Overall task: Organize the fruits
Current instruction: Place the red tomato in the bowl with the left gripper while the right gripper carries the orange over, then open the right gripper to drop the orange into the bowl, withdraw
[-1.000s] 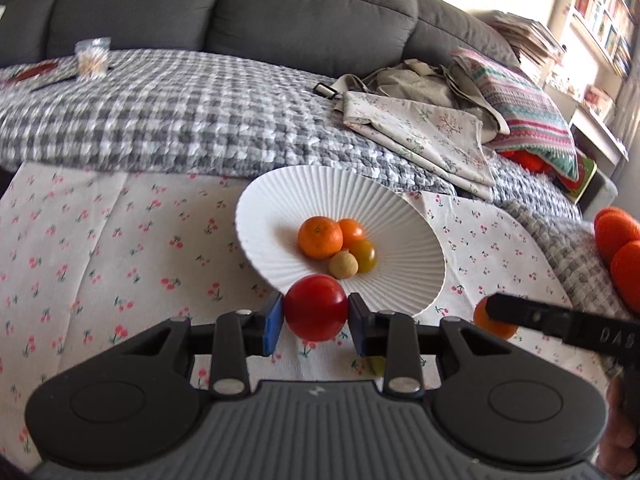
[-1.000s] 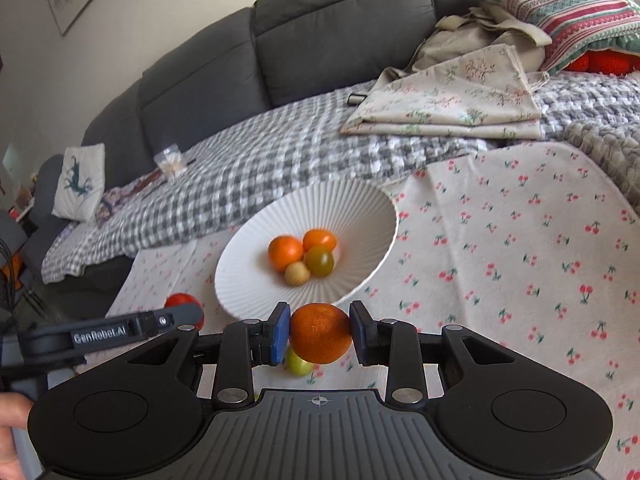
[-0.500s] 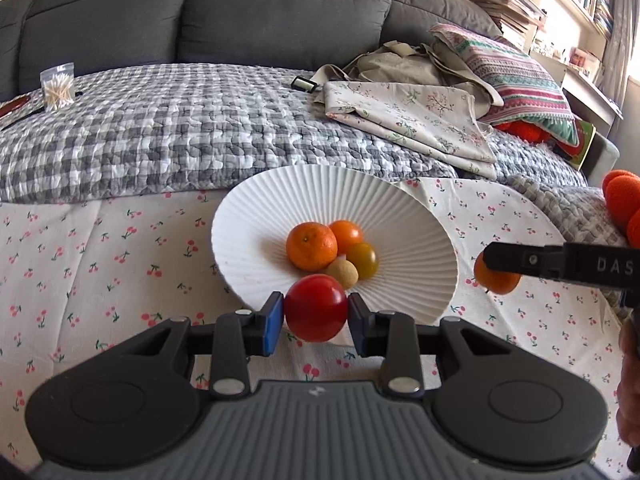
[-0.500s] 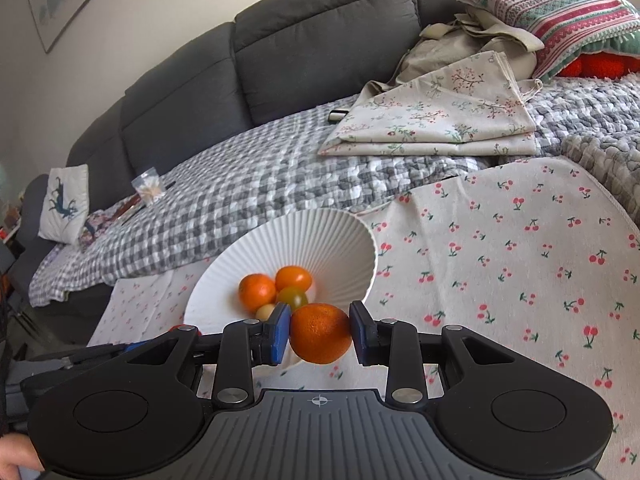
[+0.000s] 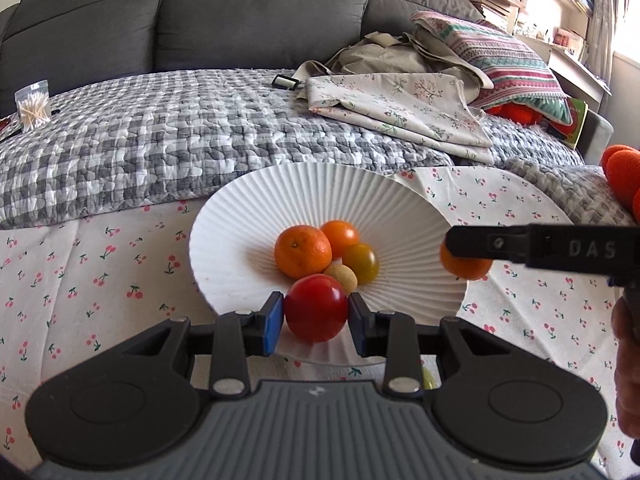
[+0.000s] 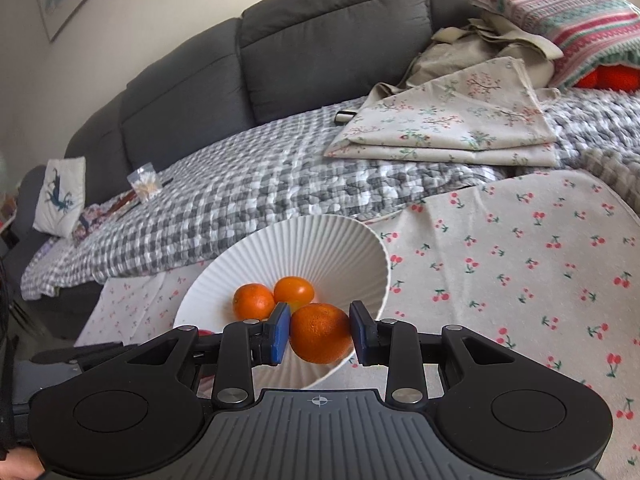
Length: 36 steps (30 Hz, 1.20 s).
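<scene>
A white ribbed bowl (image 5: 240, 216) stands on the cherry-print cloth (image 5: 80, 264) and holds an orange (image 5: 302, 251), a smaller orange fruit (image 5: 340, 233), a yellow-green fruit (image 5: 361, 263) and a small tan fruit (image 5: 345, 276). My left gripper (image 5: 316, 320) is shut on a red tomato (image 5: 316, 307) over the bowl's near rim. My right gripper (image 6: 319, 334) is shut on an orange (image 6: 320, 332) above the bowl's (image 6: 340, 240) near right rim; it shows in the left wrist view (image 5: 466, 264) at the bowl's right edge.
A grey checked quilt (image 5: 160, 136) covers the sofa behind the bowl. Folded floral cloth (image 5: 400, 104) and a striped pillow (image 5: 500, 64) lie at the back right. A bag of cotton swabs (image 5: 32, 108) sits at the far left. A greenish fruit (image 5: 427, 378) peeks under my left gripper.
Both grippers have moved toward the bowl with their fruit. The tomato and the held orange now hang over the bowl's rim.
</scene>
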Motion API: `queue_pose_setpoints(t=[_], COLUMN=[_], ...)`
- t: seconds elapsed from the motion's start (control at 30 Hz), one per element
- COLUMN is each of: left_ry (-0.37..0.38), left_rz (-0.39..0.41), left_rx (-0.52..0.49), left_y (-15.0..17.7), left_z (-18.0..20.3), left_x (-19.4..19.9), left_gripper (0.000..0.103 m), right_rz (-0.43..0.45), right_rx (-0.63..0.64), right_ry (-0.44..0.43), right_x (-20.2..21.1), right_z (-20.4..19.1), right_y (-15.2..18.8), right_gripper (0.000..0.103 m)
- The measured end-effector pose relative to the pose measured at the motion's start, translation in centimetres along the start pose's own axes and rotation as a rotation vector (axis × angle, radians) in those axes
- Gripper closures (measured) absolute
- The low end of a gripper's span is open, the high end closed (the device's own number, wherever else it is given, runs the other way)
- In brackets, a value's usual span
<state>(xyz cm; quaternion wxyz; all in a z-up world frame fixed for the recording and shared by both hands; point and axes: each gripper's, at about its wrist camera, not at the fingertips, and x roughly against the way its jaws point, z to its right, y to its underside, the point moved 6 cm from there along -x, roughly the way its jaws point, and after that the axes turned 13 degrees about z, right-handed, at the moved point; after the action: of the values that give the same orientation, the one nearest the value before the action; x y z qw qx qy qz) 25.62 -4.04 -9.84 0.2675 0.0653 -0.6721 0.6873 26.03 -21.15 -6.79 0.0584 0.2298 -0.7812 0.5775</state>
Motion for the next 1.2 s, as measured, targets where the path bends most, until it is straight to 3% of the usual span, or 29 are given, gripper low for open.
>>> queue_pose_setpoints(t=[0.2, 0.33, 0.53, 0.73, 1.2], left_ry=[-0.007, -0.017, -0.032, -0.052, -0.063], left_rz=[0.013, 0.031, 0.066, 0.044, 0.023], left_rx=[-0.014, -0.001, 0.041, 0.109, 0.134], left_y=[0.1, -0.3, -1.3, -1.2, -0.9], left_z=[0.0, -0.3, -1.4, -2.4, -2.2], left_x=[-0.3, 0.1, 1.7, 2.4, 5.5], left_gripper=[0.068, 0.054, 0.044, 0.043, 0.042], right_rz=[-0.017, -0.017, 0.014, 0.015, 0.016], right_rx=[0.043, 0.038, -0.005, -0.034, -0.072], right_ry=[0.006, 0.021, 0.014, 0.003, -0.022], right_x=[-1.4, -1.3, 0.0, 1.2, 5.7], right_z=[-0.8, -0.8, -0.8, -1.1, -1.8], right_y=[1.0, 1.1, -0.2, -0.9, -1.5], right_gripper=[0.069, 0.067, 0.055, 0.046, 0.024])
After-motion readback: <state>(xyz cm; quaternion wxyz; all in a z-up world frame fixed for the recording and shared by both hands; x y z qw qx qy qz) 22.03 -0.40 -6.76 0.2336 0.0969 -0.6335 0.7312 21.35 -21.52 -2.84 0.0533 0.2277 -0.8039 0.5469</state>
